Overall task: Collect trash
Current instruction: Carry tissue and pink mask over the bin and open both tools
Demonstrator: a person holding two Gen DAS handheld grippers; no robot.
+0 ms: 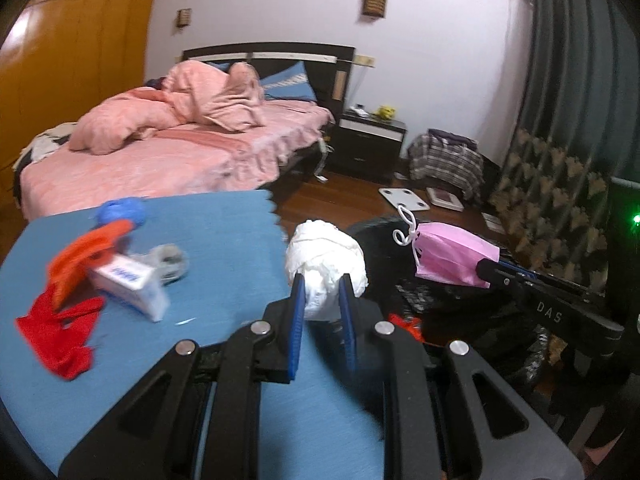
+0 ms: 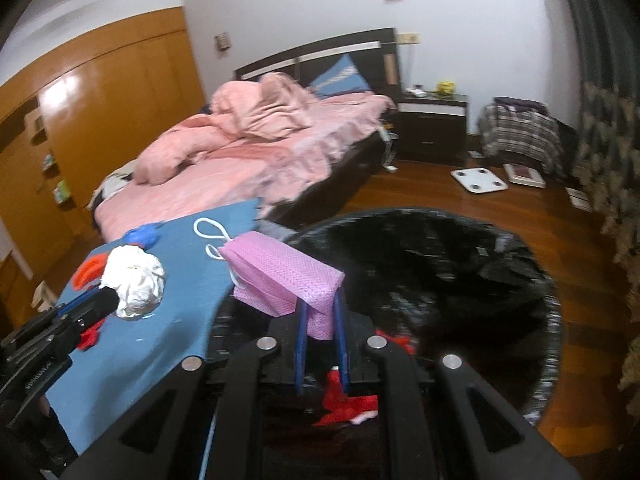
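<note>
A crumpled white paper wad sits between the blue pads of my left gripper, which is shut on it at the right edge of the blue-covered table. My right gripper is shut on a folded pink face mask, whose white ear loops dangle. The mask hangs over the open black trash bag beside the table. Red scraps lie inside the bag. In the right wrist view, the left gripper and its wad are at the left.
On the table lie an orange plastic piece, a white box, a red scrap, a clear object and a blue lump. Behind are a pink bed, a nightstand, a floor scale and curtains.
</note>
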